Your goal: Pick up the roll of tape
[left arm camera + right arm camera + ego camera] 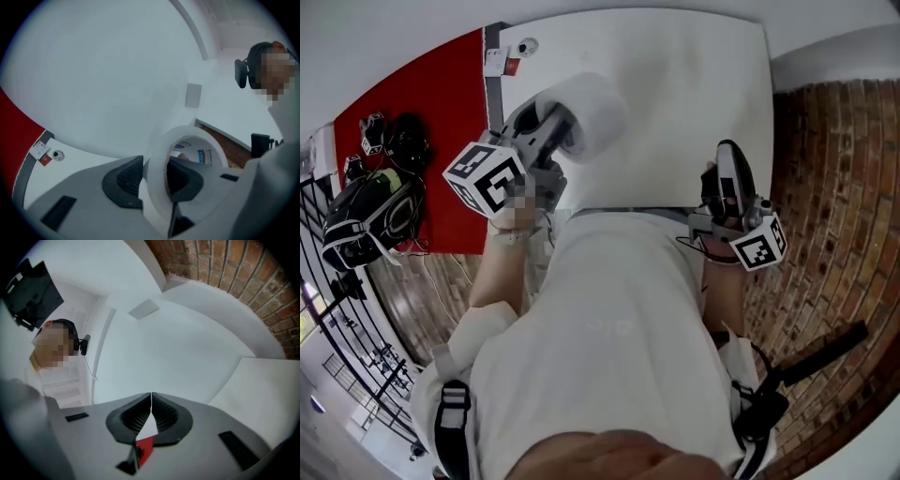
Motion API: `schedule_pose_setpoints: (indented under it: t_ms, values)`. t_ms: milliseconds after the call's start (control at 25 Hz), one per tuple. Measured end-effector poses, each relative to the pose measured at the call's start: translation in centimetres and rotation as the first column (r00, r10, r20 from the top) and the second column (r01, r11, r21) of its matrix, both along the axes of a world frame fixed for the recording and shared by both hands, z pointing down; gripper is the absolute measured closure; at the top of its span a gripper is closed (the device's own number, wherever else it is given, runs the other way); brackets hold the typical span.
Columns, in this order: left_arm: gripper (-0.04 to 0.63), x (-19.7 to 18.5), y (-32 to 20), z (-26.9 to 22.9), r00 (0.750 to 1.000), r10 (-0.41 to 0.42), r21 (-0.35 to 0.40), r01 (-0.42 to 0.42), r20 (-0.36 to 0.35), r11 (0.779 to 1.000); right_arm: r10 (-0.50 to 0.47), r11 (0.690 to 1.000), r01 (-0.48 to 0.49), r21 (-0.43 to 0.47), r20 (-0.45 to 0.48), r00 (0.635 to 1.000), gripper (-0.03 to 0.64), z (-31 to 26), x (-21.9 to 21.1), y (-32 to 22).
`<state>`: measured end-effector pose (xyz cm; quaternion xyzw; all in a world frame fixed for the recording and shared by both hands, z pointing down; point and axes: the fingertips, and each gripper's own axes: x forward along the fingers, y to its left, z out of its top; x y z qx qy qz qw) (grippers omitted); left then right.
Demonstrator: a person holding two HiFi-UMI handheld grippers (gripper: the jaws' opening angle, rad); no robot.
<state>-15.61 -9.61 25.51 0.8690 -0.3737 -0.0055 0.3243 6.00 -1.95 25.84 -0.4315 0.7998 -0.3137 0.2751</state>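
A wide roll of white tape (592, 114) hangs lifted above the white table (684, 84), gripped in my left gripper (555, 129). In the left gripper view one dark pad lies against the outside of the roll (157, 164) and the other sits inside its printed core, so the left gripper (152, 177) is shut on the roll's wall. My right gripper (731, 159) is held up at the table's near right edge, apart from the roll. Its jaws (151, 398) meet tip to tip with nothing between them.
A red surface (422, 94) borders the table on the left, with black bags (370, 216) beyond it. Brick paving (834, 187) runs along the right. A wall switch plate (495, 62) sits at the table's far left corner. A person in white (281, 140) fills the near side.
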Motion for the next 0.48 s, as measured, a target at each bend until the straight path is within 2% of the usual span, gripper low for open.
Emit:
schedule_pose_setpoints:
  t_ms: [240,480]
  values:
    - [0.482,-2.5,3.1,-2.7,0.994,-0.011,-0.008,0.01,-0.111,1.0,-0.023,0.998,0.025,0.06,-0.034,0.999,0.594,-2.9,-2.4,1.1]
    - [0.483,-5.1,6.1,-4.7,0.974,0.006,0.021,-0.001,-0.227,1.0,-0.049,0.994,0.053,0.092,-0.043,0.998,0.594,-4.5,-5.4,2.4]
